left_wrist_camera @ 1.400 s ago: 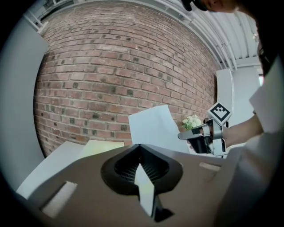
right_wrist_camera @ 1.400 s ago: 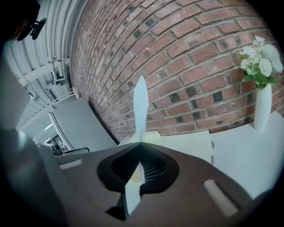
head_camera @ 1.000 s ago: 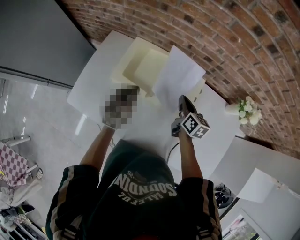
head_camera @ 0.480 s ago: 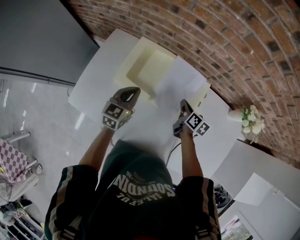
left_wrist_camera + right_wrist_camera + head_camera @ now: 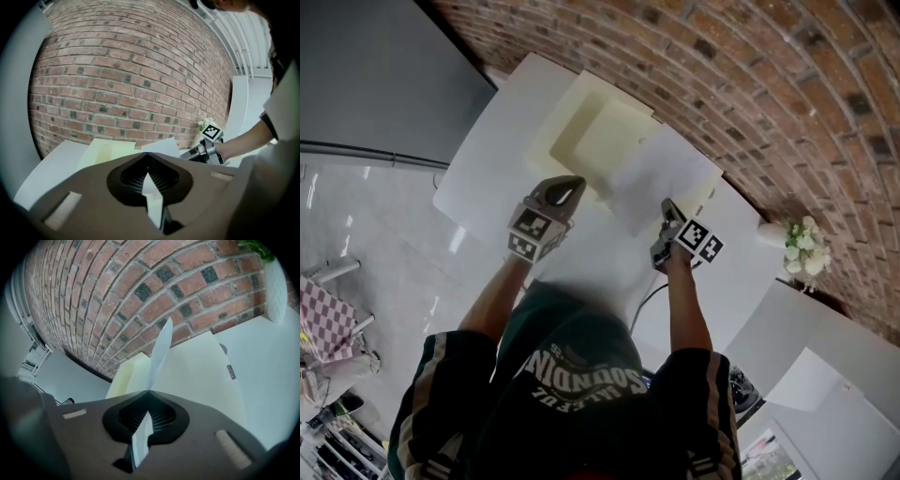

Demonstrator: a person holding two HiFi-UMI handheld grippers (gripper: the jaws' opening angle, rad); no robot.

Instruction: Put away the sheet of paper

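Right gripper view shows the thin white paper sheet (image 5: 160, 345) only edge-on over the shallow cream tray (image 5: 201, 373); right gripper (image 5: 149, 391) fingers pinch it; left gripper (image 5: 147, 153) fingers closed.

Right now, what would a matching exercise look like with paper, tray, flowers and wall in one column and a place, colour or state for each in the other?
1 paper
2 tray
3 flowers
4 wall

A red brick
B cream, on the table
C clamped in the right hand-held gripper
D white, at the table's right end

Pairs: 1-C, 2-B, 3-D, 4-A
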